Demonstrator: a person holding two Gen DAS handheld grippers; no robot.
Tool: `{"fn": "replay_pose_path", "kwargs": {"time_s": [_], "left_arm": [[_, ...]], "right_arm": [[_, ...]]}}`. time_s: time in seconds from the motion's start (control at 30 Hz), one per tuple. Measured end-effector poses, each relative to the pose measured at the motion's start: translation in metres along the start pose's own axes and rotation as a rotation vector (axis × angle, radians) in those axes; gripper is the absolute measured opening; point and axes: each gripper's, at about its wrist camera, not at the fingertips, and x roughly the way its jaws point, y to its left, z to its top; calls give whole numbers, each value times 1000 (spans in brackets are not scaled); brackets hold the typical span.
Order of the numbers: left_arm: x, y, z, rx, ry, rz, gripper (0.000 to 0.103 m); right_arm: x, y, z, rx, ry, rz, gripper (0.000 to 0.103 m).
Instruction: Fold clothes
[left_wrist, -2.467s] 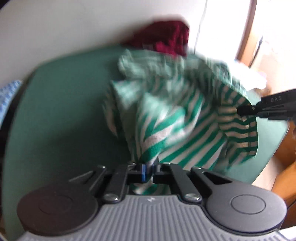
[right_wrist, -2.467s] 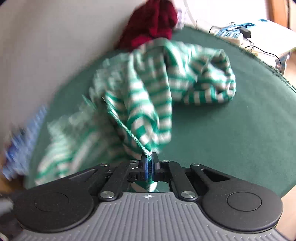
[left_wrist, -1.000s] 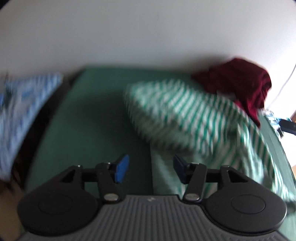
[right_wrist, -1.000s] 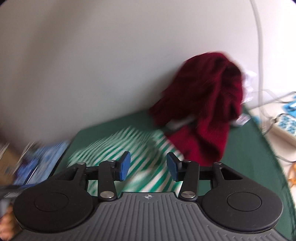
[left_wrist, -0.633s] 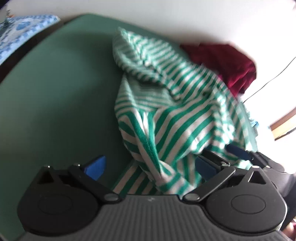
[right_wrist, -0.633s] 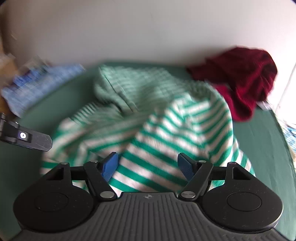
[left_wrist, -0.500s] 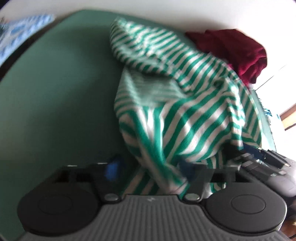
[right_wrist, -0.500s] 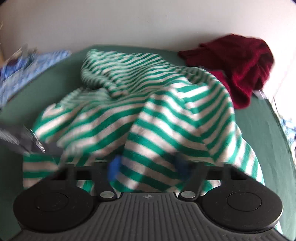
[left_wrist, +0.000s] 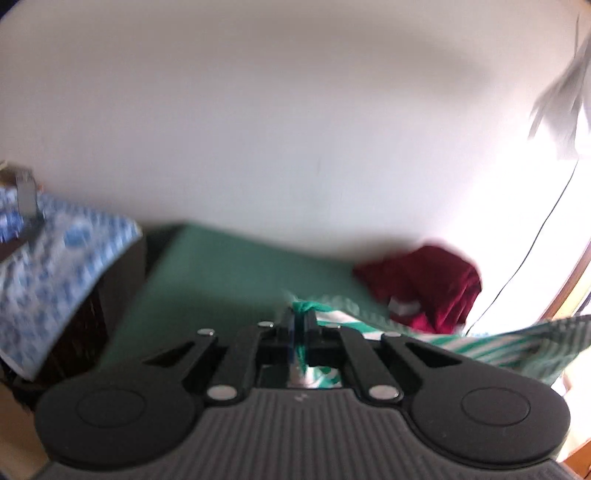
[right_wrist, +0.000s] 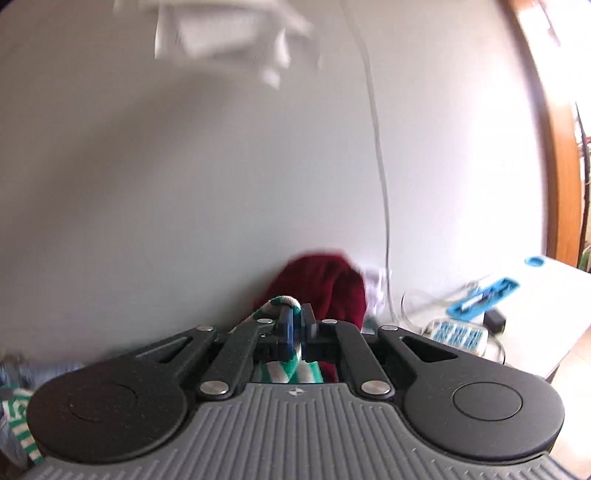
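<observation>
The blue patterned cloth (left_wrist: 62, 266) at the left wrist view's left edge is blurred and cut off. The striped garment (left_wrist: 517, 343) runs off its right edge, smeared. Pale shapes (right_wrist: 221, 33) at the right wrist view's top are too blurred to identify.

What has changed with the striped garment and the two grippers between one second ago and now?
Both jaws, open then, have just been closing. The left hand-held gripper and the right hand-held gripper are now each shut on the green-striped garment. Both views have tilted up toward the wall, and the cloth stretches off to the right in the left view. The dark red garment stays by the wall on the green table.
</observation>
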Motion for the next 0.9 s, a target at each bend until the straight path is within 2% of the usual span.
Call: {"fn": "replay_pose_path", "kwargs": {"time_s": [0.03, 0.1, 0.17, 0.23, 0.3, 0.37, 0.43, 0.5, 0.53, 0.57, 0.6, 0.63, 0.67, 0.7, 0.77, 0.8, 0.87, 0.9], "left_arm": [[-19, 3, 10, 7, -59, 15, 0], [-59, 5, 30, 50, -205, 84, 0], [-94, 14, 51, 46, -302, 65, 0], [-110, 21, 61, 41, -332, 48, 0], [-96, 22, 50, 52, -253, 43, 2], [-78, 23, 37, 66, -163, 40, 22], [-50, 21, 7, 71, -37, -12, 39], [-22, 12, -30, 115, 88, -51, 50], [-8, 6, -50, 144, 143, -74, 61], [4, 0, -67, 174, 187, -97, 72], [15, -4, -82, 206, 223, -125, 76], [28, -12, -96, 239, 252, -156, 84], [40, -19, -105, 269, 272, -179, 92], [53, -25, -113, 297, 291, -201, 96], [84, -39, -125, 338, 333, -248, 101], [96, -46, -130, 345, 359, -262, 101], [119, -53, -140, 350, 419, -266, 102], [128, -56, -146, 365, 449, -260, 102]], "right_arm": [[-10, -2, 8, 14, -39, -3, 2], [-33, -5, 27, 73, -113, 47, 2], [-51, -5, 43, 105, -177, 93, 2], [-59, 3, 53, 77, -203, 126, 3], [-55, 11, 47, 20, -156, 81, 4], [-43, 10, 29, -17, -55, -6, 4], [-35, -5, 6, -42, 34, -157, 5], [-29, -23, -17, -79, 129, -331, 18], [-27, -31, -28, -98, 178, -419, 39], [-24, -40, -39, -116, 226, -506, 52], [-25, -46, -48, -115, 245, -526, 52], [-25, -49, -56, -106, 271, -490, 52], [-23, -48, -62, -93, 309, -416, 52], [-21, -45, -69, -80, 347, -336, 52], [-13, -28, -82, -115, 404, -184, 60], [-7, -15, -90, -172, 421, -152, 63], [4, 5, -104, -282, 431, -162, 71], [9, 15, -110, -337, 436, -170, 71]]}}
